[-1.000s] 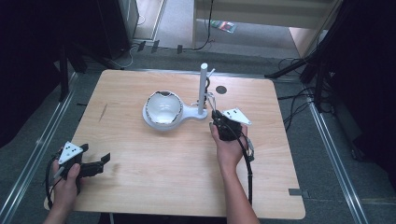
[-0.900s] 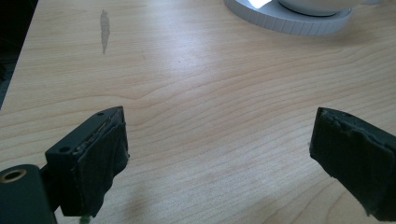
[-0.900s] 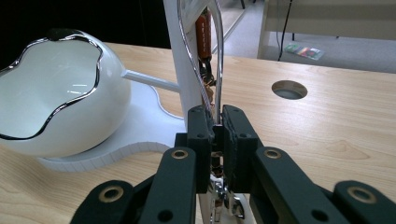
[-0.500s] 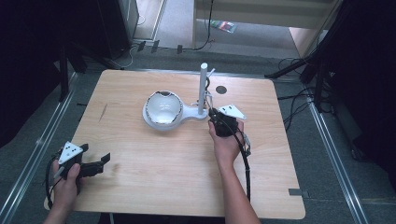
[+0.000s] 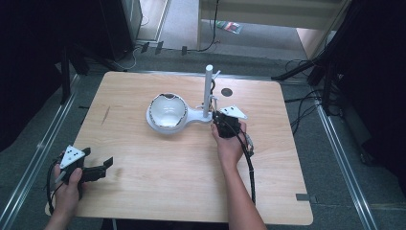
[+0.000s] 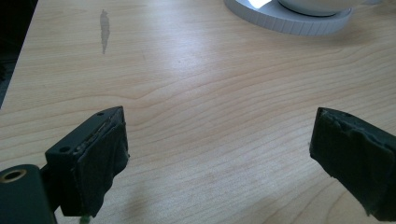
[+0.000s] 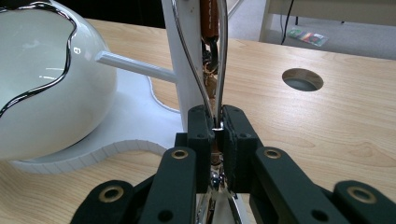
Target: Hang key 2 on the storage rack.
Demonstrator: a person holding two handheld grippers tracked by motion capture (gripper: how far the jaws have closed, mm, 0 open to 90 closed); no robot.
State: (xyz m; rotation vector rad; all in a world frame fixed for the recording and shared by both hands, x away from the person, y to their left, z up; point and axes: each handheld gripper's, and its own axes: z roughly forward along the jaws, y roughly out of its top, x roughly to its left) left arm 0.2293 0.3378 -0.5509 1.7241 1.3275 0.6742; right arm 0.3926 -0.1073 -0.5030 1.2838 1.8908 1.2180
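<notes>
Table (image 5: pixel 158 172) pale wood, matt, grained. Bowl (image 7: pixel 42 93) glossy white, chrome rim. Stand (image 7: pixel 187 70) matt white plastic. Clasp (image 7: pixel 223 60) shiny metal.

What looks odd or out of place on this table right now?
Little stands out. A dark streak mars the wood of the table near its left side, like a stain or scuff. The round hole by the white stand looks built in. The white bowl sits upright, nothing spilled.
</notes>
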